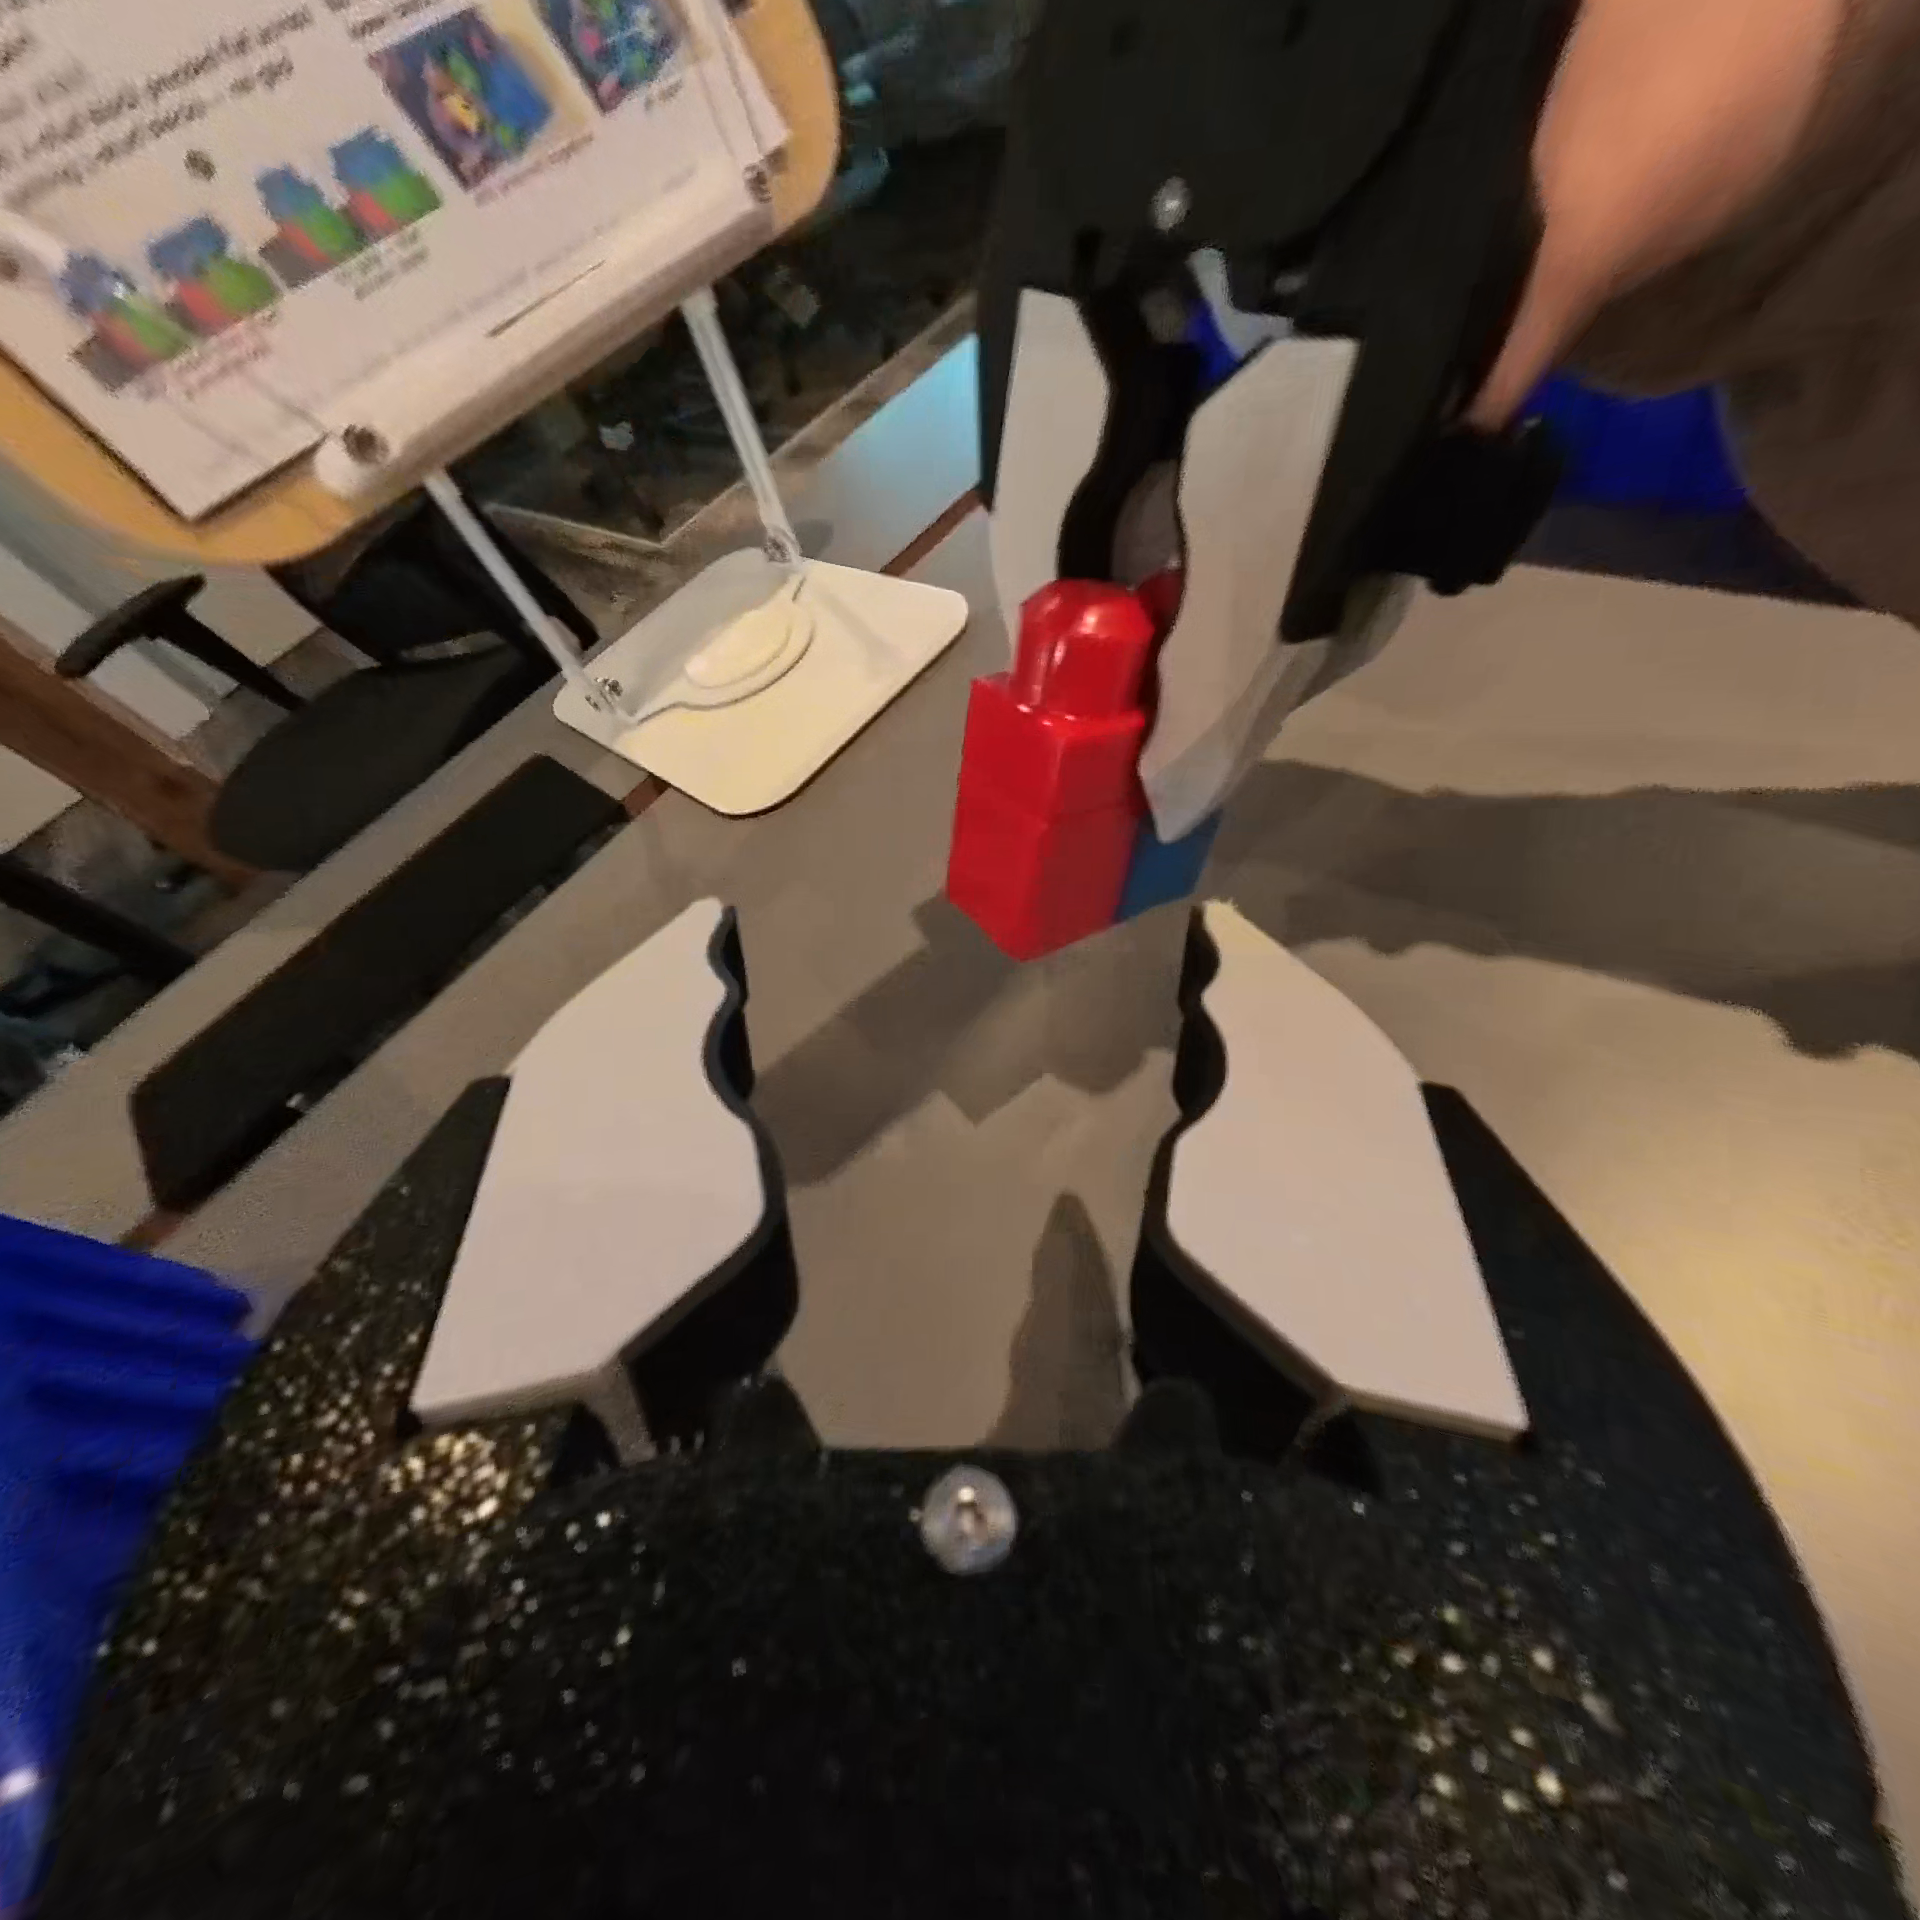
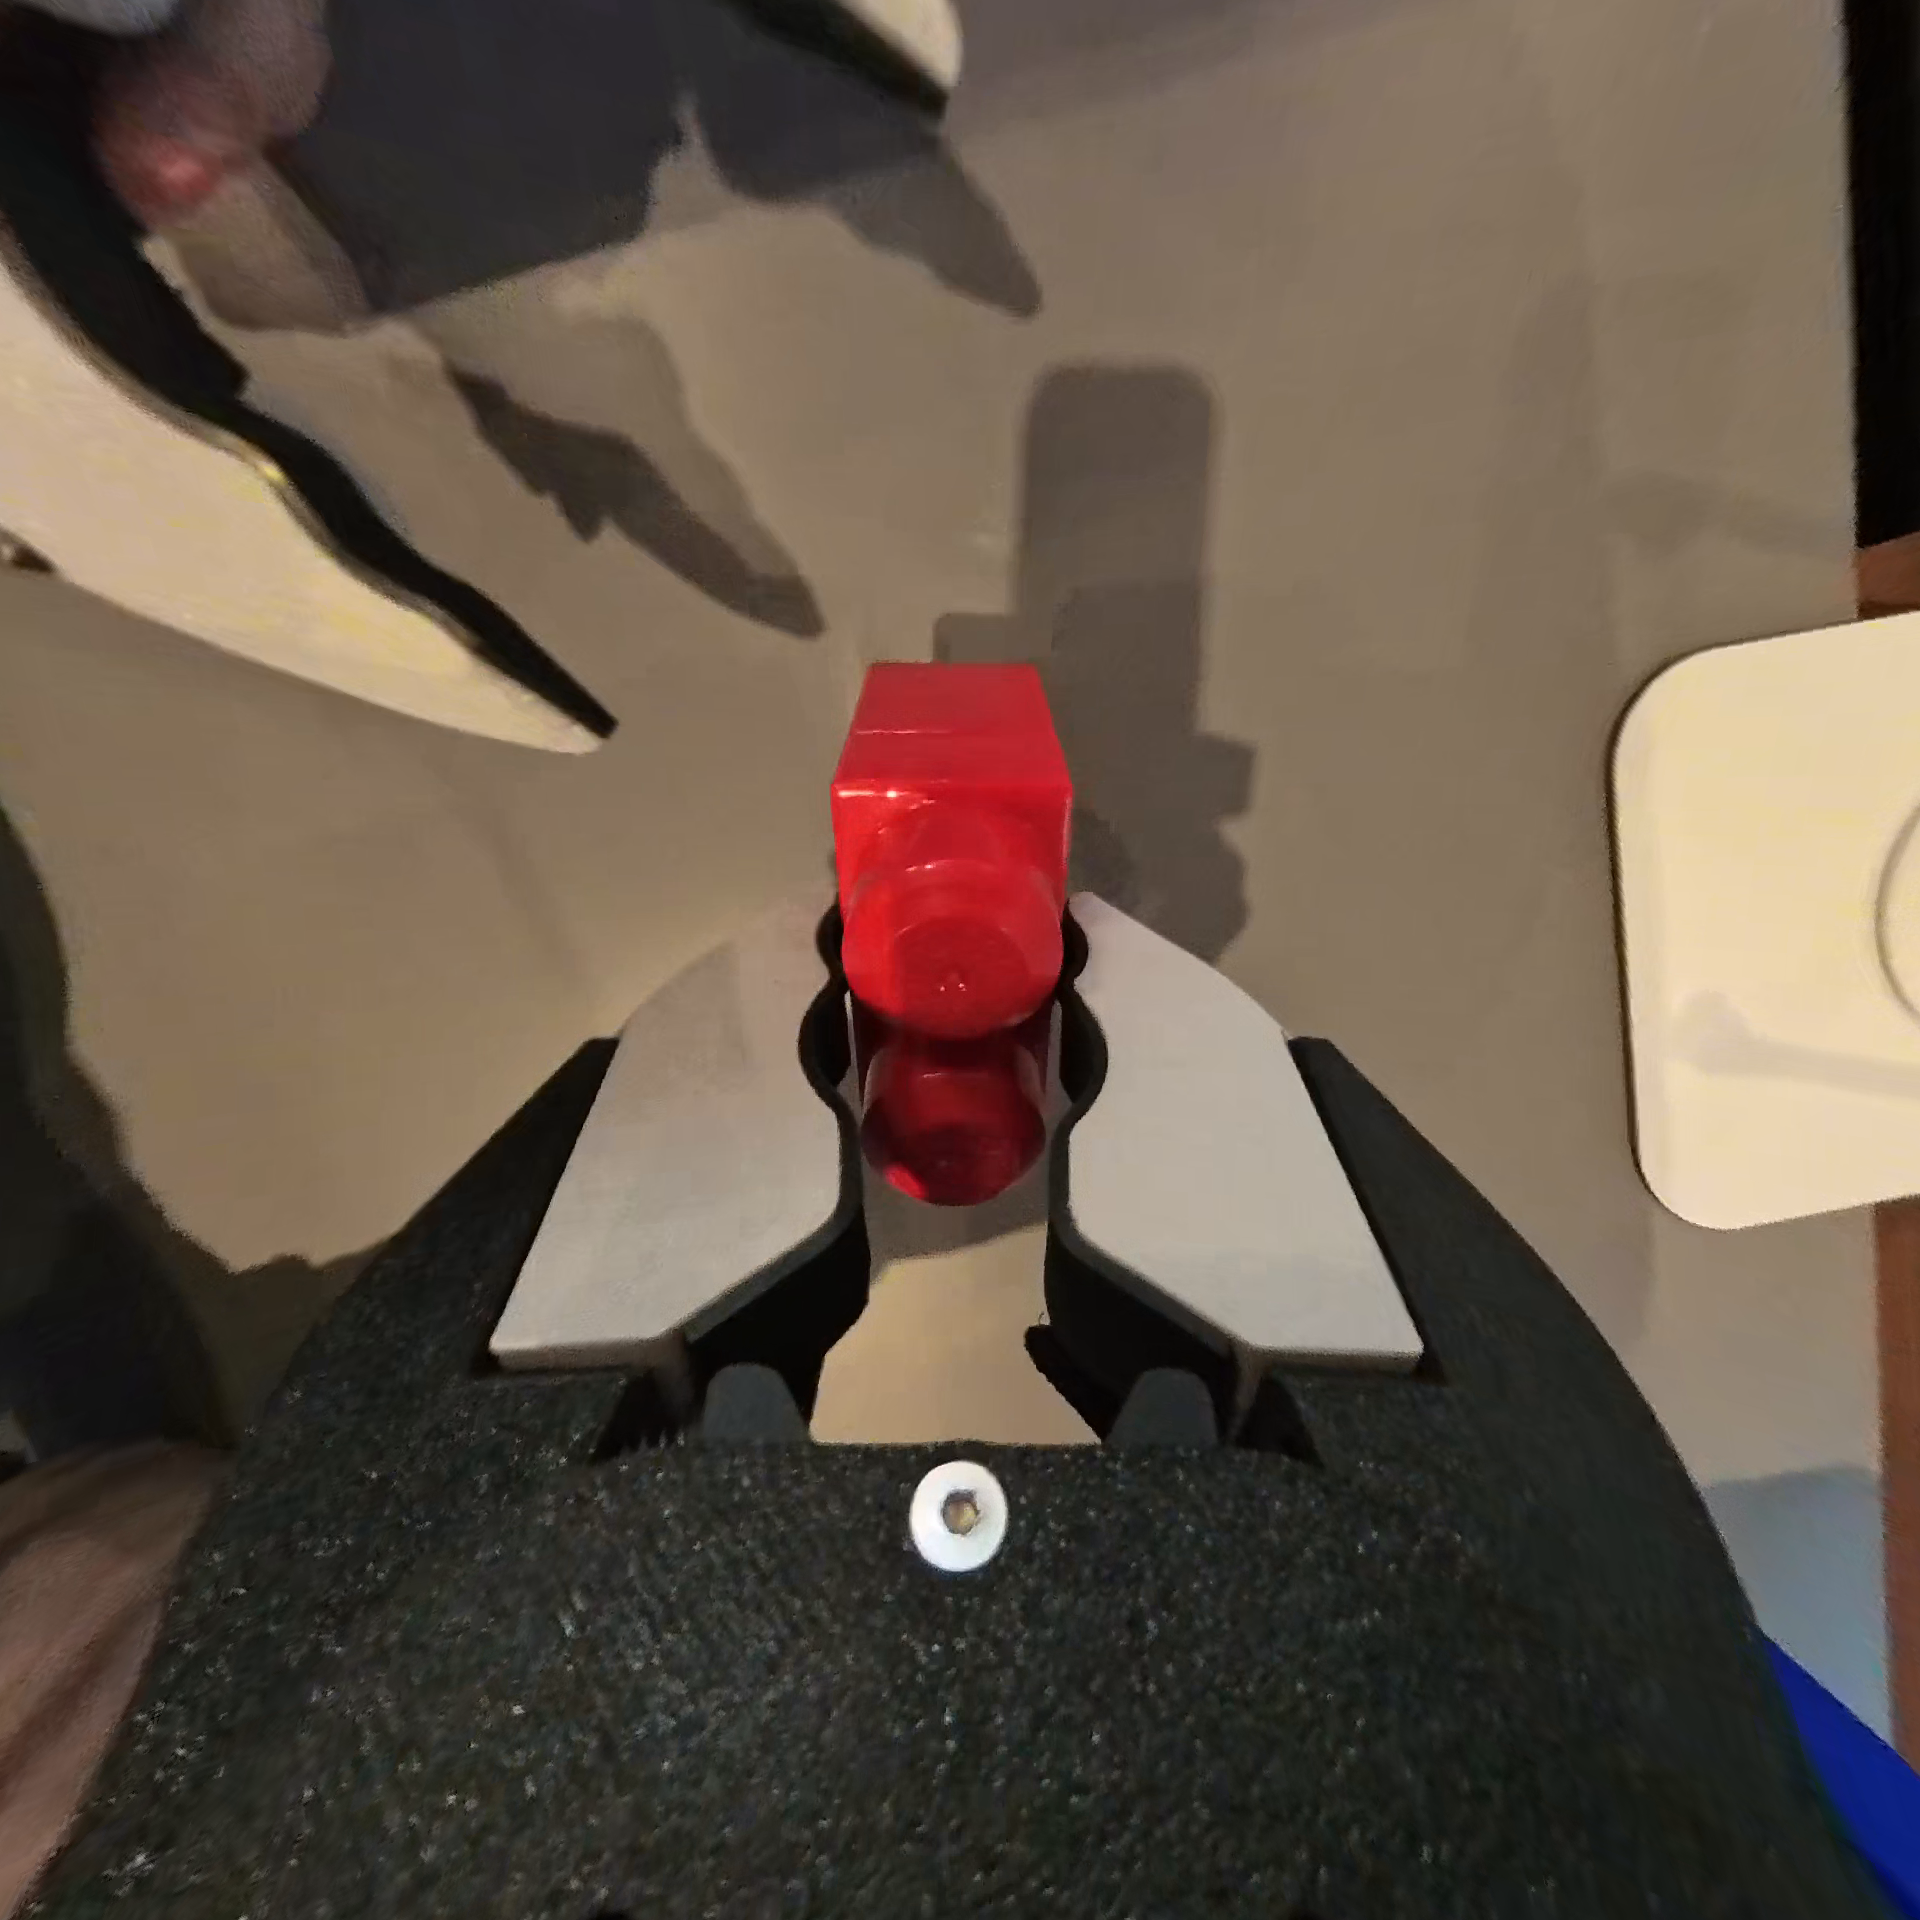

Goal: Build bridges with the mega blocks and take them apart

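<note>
Grey matte surface (image 1: 1558,1143) carries a white square stand base (image 1: 769,686) and, near it, an upright glossy red plastic block stack (image 1: 1049,810) seated beside a blue block (image 1: 1174,873). Descending from above, the right gripper (image 2: 951,997) is clamped on the red top stud. The left gripper (image 1: 961,997) hovers just short, jaws apart. Bracing the lower bricks before pulling straight up should separate them cleanly.

We see a pale grey desk (image 1: 1558,1195) crossed by hard shadows, with a white stand base (image 1: 764,686) on it. Beyond its edge sit a black office chair (image 1: 343,748) and a curved wooden tabletop (image 1: 156,520).
</note>
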Demonstrator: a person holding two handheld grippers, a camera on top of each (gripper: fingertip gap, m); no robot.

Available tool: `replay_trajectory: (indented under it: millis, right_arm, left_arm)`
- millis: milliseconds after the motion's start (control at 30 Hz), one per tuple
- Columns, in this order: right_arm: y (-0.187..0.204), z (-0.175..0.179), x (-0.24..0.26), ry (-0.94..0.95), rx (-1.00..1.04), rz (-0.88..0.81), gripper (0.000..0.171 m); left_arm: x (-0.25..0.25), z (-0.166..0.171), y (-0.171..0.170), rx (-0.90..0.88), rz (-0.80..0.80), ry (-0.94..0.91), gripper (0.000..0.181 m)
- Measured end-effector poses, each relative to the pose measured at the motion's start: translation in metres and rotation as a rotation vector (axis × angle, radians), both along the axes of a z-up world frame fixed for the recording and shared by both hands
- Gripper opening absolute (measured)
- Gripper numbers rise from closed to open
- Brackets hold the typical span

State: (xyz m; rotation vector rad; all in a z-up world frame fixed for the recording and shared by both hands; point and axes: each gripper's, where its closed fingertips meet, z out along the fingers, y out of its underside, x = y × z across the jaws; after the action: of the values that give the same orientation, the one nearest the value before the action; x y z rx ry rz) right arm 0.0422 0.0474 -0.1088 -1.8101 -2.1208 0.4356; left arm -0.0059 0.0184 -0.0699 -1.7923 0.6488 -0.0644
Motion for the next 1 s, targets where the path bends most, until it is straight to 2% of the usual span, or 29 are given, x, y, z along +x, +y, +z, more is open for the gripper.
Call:
replay_trajectory:
  millis: [200, 400, 733, 933, 1000]
  right_arm:
    - [-0.003, -0.016, -0.001, -0.064, 0.001, 0.042, 0.037]
    - [-0.001, -0.027, -0.001, -0.13, 0.043, 0.051, 0.037]
    - [-0.006, -0.042, -0.011, -0.179, 0.077, 0.11, 0.037]
    - [-0.006, -0.043, -0.015, -0.152, 0.049, 0.108, 0.037]
    - [-0.008, -0.039, -0.017, -0.121, 0.026, 0.101, 0.042]
  left_arm:
    - [-0.02, 0.008, -0.002, 0.197, 0.043, -0.187, 0.08]
    - [-0.035, 0.01, -0.012, 0.319, 0.075, -0.242, 0.08]
    - [-0.04, 0.0, -0.01, 0.325, 0.08, -0.247, 0.076]
    - [-0.038, -0.003, -0.009, 0.313, 0.074, -0.243, 0.076]
    - [-0.038, -0.003, -0.009, 0.314, 0.074, -0.244, 0.076]
